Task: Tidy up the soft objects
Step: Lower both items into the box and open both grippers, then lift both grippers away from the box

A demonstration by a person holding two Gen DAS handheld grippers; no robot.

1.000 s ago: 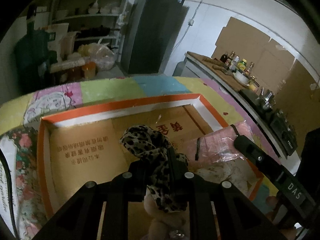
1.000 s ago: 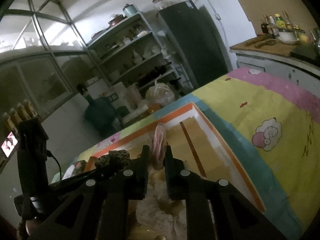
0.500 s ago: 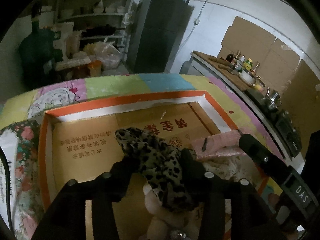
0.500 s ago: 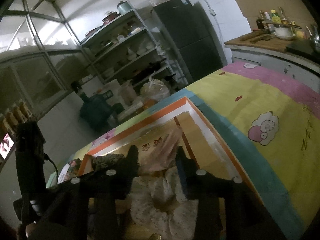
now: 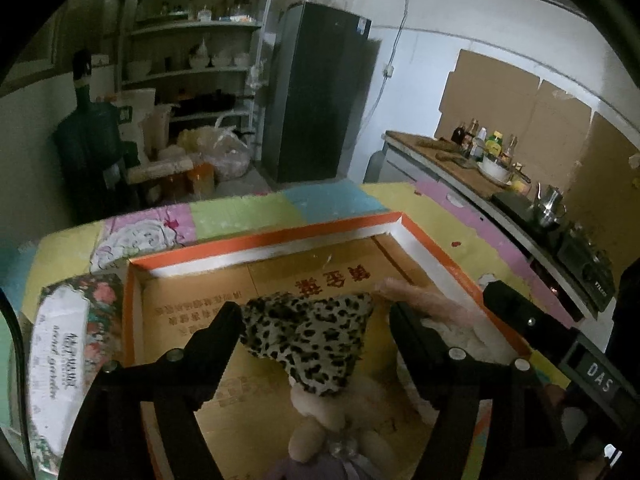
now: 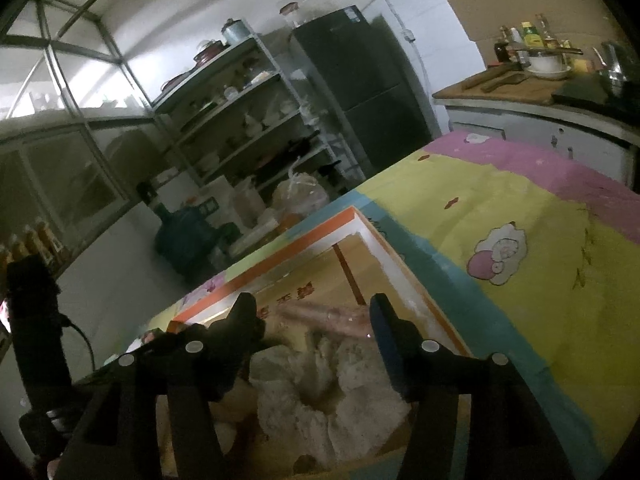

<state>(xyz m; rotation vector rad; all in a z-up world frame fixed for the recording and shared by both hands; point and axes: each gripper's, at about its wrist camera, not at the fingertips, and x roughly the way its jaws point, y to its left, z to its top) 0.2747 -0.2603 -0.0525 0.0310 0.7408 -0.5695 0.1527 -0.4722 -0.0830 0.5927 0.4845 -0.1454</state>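
You are working in a dim kitchen storeroom: a metal shelf rack of bowls and jars stands against the back wall, a dark fridge beside it, and a counter crowded with bottles runs along the right. In front of you a patchwork cartoon bedspread covers the surface, and on it sits a shallow cardboard box with orange-and-white walls. A floral packet lies just outside the box's left wall.

Your left gripper has just been opening and now stands wide. The leopard-print cloth lies between its fingers inside the box, its left corner close to the left finger; you cannot tell whether it touches. It drapes over a beige plush toy that lies under the gripper.

Your right gripper has also just been opening and stands wide. A pink soft piece lies on the box floor between its fingertips, free of both pads, and a fluffy cream bundle sits just below it. The left gripper's body crowds in at that view's left side.
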